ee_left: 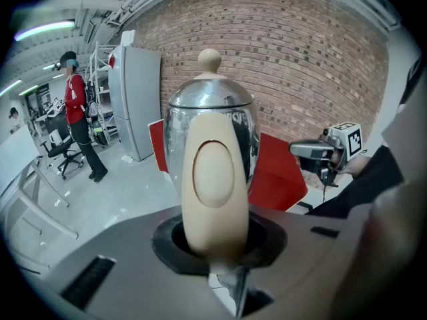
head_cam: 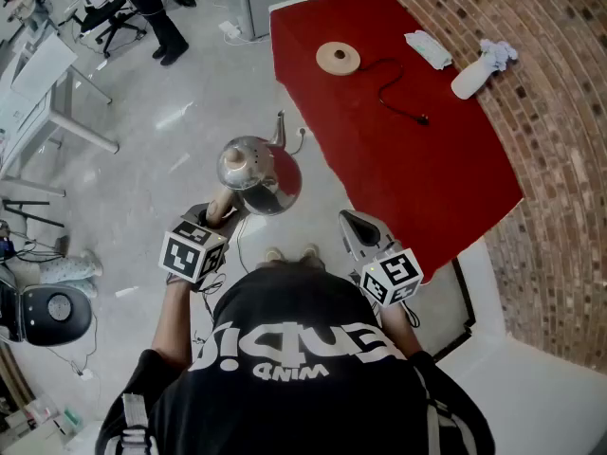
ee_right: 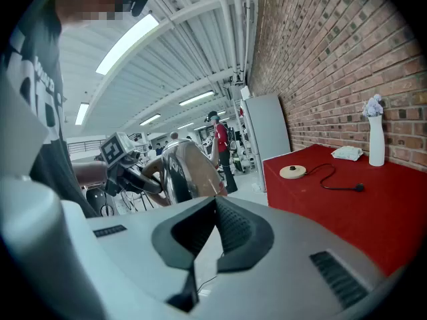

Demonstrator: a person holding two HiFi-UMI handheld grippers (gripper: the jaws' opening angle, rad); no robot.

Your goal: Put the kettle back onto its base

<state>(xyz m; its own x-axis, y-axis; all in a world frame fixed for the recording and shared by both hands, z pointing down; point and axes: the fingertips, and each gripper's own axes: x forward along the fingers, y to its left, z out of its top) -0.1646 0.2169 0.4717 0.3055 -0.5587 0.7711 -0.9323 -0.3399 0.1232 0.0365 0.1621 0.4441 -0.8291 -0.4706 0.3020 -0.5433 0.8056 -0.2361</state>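
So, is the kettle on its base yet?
Off. The left gripper holds the kettle by its handle over the floor, while the base sits bare on the red table.

Steel kettle (head_cam: 261, 173) hangs upright, apart from base (head_cam: 338, 58).

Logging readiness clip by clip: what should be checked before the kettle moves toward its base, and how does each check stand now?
1. Grip: the left gripper is shut on the kettle by its beige handle: ok.
2. The kettle is upright with its lid on: ok.
3. Top of the base is bare: ok.
4. Kettle above base: not ok. It hangs over the floor beside the red table, and the base sits at the table's far end.
5. The cord lies off the base's top, trailing aside: ok.
6. The right gripper is empty, jaws together: ok.
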